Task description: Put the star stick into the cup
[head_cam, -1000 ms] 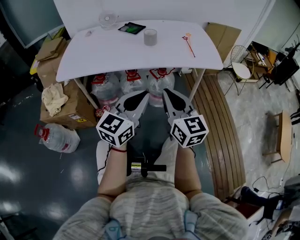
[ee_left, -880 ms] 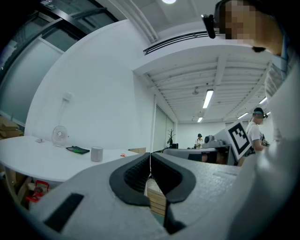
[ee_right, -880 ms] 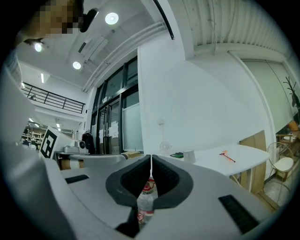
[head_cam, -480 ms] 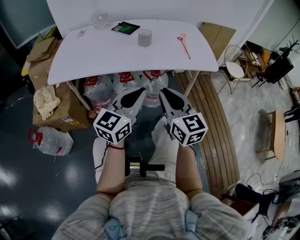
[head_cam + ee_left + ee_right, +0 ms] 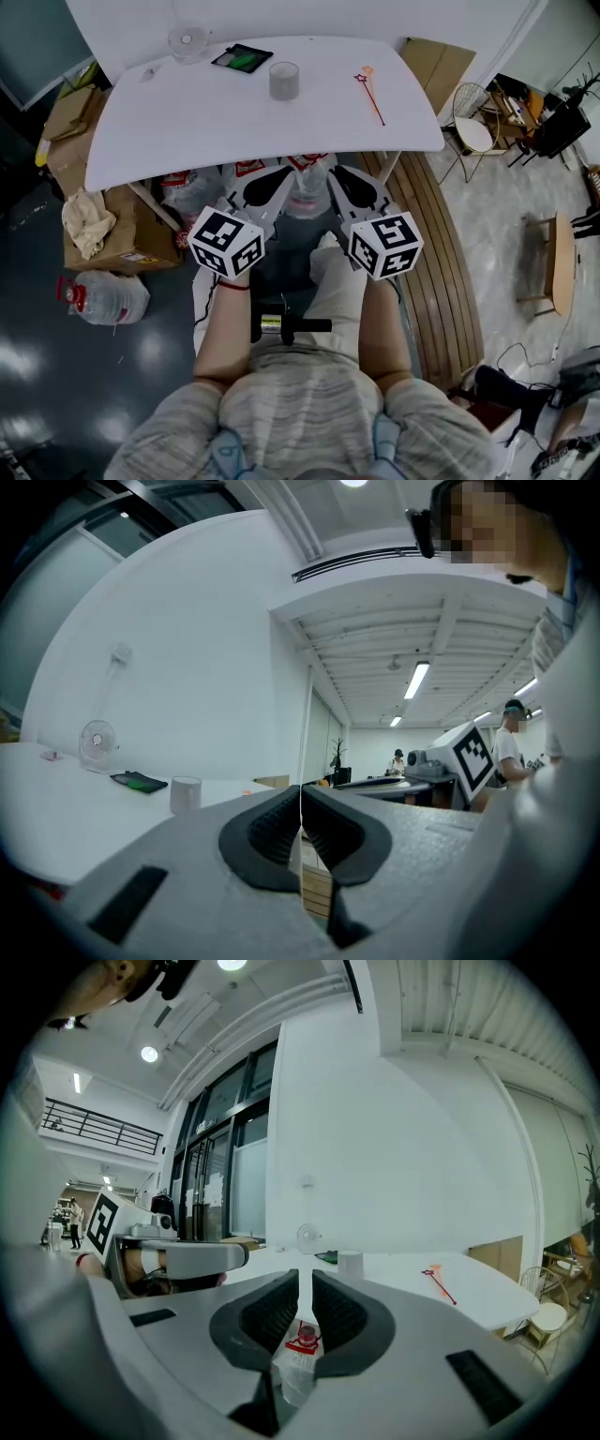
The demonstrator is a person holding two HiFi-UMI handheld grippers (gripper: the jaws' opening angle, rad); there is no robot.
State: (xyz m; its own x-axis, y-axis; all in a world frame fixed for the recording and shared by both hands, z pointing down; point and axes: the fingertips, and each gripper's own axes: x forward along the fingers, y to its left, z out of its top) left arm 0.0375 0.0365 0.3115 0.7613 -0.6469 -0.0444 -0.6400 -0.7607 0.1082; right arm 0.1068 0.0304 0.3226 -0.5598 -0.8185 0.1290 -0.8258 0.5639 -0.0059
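The star stick (image 5: 368, 91) lies flat on the white table (image 5: 187, 122), toward its right end, with the star end at the far side. It touches nothing and is well apart from both grippers. The cup (image 5: 284, 81) stands upright to its left, near the table's far middle. A dark tablet with a green screen (image 5: 242, 59) lies just beyond the cup, and a small fan (image 5: 187, 39) stands at the far left. Under the table stand water bottles (image 5: 305, 187), with cardboard boxes (image 5: 112, 225) to the left.

The 2 grippers are held side by side low before the table's near edge. The left gripper (image 5: 281, 176) is clenched, pads touching, with nothing between them. The right gripper (image 5: 343, 174) is all but closed, only a thin slit showing, also empty.
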